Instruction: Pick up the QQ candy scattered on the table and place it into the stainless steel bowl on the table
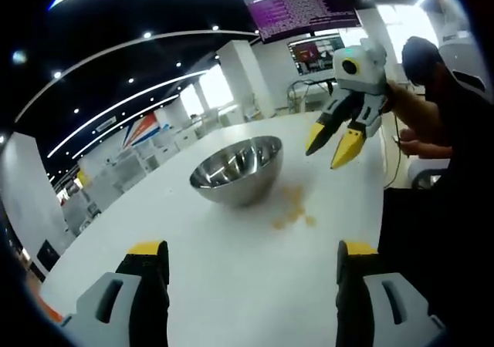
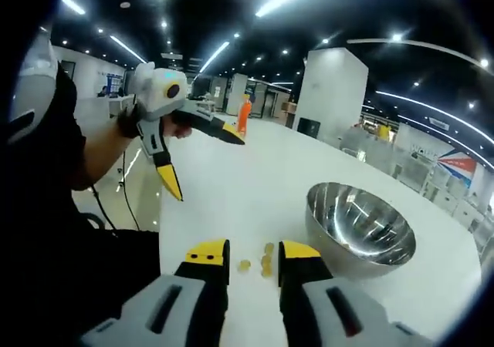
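A stainless steel bowl (image 1: 241,186) stands on the white table (image 1: 231,285); I cannot make out anything inside it. Several small yellow QQ candies (image 1: 293,213) lie scattered just right of it. My left gripper (image 1: 251,248) is wide open over bare table, well short of the candies. My right gripper (image 1: 332,146) hangs open above the table beyond the candies. In the right gripper view, my right gripper (image 2: 253,253) is open, and the candies (image 2: 266,264) lie on the table seen through the gap between its jaws, left of the bowl (image 2: 332,243). The left gripper (image 2: 203,163) is spread wide, held in the air.
A person in dark clothes (image 1: 455,131) stands at the table's edge (image 2: 158,208). An orange bottle (image 2: 244,116) stands at the far end of the table. White pillars, desks and screens (image 1: 305,11) fill the room behind.
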{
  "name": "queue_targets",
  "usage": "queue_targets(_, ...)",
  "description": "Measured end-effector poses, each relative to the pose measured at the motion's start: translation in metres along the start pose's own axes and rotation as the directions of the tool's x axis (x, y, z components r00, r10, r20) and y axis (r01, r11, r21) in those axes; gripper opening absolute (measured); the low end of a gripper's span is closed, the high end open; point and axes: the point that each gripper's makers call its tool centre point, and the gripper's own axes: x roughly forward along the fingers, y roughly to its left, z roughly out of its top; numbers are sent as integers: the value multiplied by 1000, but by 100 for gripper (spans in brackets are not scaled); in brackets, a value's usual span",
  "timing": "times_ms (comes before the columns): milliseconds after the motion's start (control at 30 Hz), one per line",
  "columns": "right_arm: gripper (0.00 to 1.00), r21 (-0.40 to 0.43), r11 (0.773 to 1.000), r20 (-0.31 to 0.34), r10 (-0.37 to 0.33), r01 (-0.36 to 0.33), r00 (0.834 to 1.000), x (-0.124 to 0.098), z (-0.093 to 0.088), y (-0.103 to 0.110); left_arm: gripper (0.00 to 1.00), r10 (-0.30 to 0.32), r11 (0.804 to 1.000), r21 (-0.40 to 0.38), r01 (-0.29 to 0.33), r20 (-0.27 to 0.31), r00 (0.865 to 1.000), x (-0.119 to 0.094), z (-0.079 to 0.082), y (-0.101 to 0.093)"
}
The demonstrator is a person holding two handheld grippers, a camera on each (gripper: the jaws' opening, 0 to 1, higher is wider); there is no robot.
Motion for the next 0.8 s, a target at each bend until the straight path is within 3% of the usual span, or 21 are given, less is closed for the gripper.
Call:
queue_targets(200, 24, 24, 1000, -61, 4, -2, 998, 22, -26, 11, 91, -12, 1000, -10, 13, 23, 1000, -1, 5, -3)
queue_targets(300, 24, 45, 999, -101, -21, 26, 995, 30, -40, 7, 91, -18, 1000, -20, 19, 28, 999, -1, 6, -5)
queue_targets(600, 23, 110, 993, -103, -18, 30, 994, 47, -53, 12, 91, -28, 999, -25, 29, 34, 999, 2, 5, -8)
queue_targets(800, 19, 139, 988, -103, -58, 72, 993, 55, -56, 4, 91, -50, 998, -34, 52, 51, 997, 1, 7, -13)
